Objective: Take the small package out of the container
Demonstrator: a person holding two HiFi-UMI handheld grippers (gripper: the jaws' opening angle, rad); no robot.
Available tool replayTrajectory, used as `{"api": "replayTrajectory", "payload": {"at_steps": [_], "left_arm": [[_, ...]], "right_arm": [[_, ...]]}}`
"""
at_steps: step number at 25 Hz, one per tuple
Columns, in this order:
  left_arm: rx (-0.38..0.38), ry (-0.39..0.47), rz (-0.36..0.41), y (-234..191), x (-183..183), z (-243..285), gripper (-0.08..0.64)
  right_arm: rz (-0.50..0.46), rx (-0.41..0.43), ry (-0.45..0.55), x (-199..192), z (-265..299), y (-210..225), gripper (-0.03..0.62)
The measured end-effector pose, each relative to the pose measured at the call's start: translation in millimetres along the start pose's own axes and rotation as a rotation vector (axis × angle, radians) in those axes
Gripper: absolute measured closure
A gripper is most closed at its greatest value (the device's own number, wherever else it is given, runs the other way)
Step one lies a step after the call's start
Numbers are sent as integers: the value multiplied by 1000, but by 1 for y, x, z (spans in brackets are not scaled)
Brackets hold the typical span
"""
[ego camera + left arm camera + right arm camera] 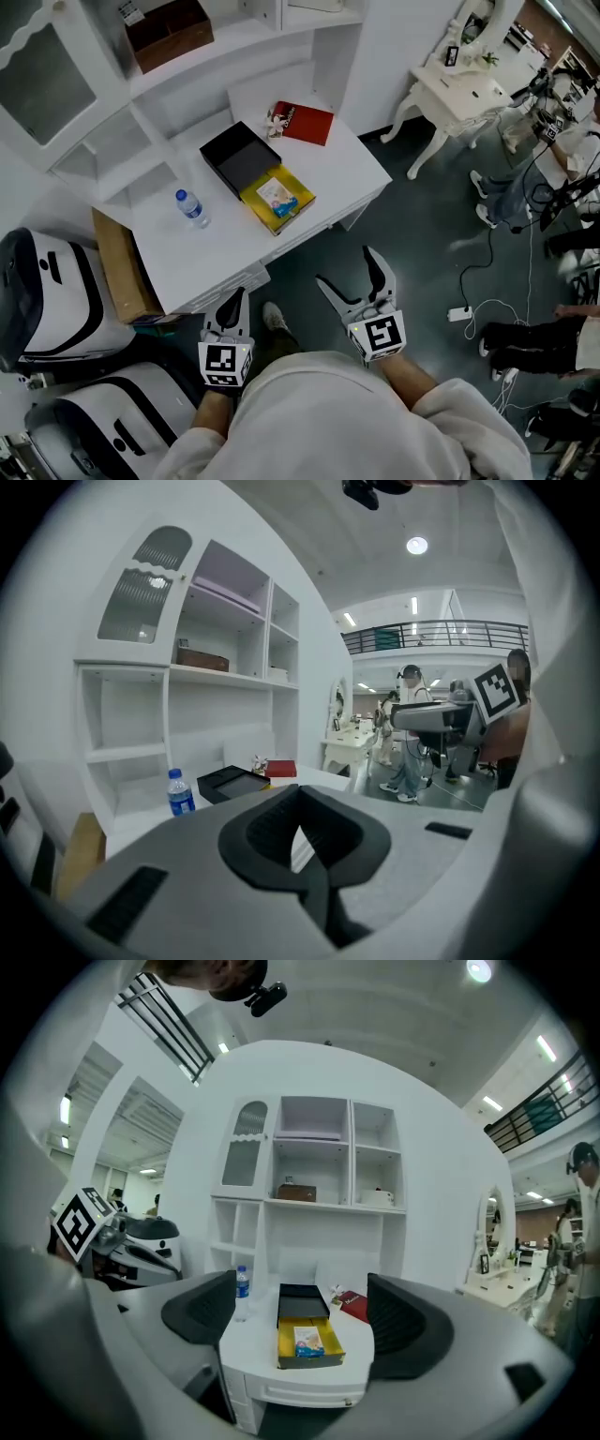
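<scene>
A yellow open container (278, 200) lies on the white desk (330, 169), pulled out of its black sleeve (239, 156). Inside it rests a small package (277, 196) with a light printed face. The right gripper view shows the yellow container (308, 1345) and small package (307, 1340) straight ahead, framed between the jaws. My right gripper (353, 277) is open, held in the air short of the desk's front edge. My left gripper (233, 307) is shut with nothing in it, low by the desk's front left corner.
A water bottle (191, 207) stands on the desk's left part. A red booklet (304, 122) lies at the back right. White shelving (141, 84) rises behind the desk. A cardboard box (122, 265) leans at its left. People and a white side table (459, 94) stand to the right.
</scene>
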State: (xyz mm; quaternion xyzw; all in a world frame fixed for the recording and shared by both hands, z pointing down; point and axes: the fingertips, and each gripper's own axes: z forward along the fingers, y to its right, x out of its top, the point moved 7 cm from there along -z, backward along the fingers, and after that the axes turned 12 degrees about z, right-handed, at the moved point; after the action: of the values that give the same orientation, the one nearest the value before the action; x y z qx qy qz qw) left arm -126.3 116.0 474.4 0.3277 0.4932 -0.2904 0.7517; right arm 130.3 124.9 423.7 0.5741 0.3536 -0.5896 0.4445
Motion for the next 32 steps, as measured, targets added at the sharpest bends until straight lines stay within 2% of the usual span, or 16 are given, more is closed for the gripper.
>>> {"api": "replayTrajectory", "payload": {"at_steps": [7, 16, 22, 32], "left_arm": [[-43, 0, 10, -57, 8, 44, 552], [-42, -13, 1, -94, 7, 71, 552], [-11, -39, 2, -103, 7, 86, 552], [110, -111, -30, -116, 11, 110, 552]], "right_arm": [[-5, -18, -19, 12, 82, 7, 164], [9, -16, -67, 2, 141, 12, 164], [12, 22, -115, -16, 176, 25, 164], [-12, 105, -273, -70, 252, 54, 164]]}}
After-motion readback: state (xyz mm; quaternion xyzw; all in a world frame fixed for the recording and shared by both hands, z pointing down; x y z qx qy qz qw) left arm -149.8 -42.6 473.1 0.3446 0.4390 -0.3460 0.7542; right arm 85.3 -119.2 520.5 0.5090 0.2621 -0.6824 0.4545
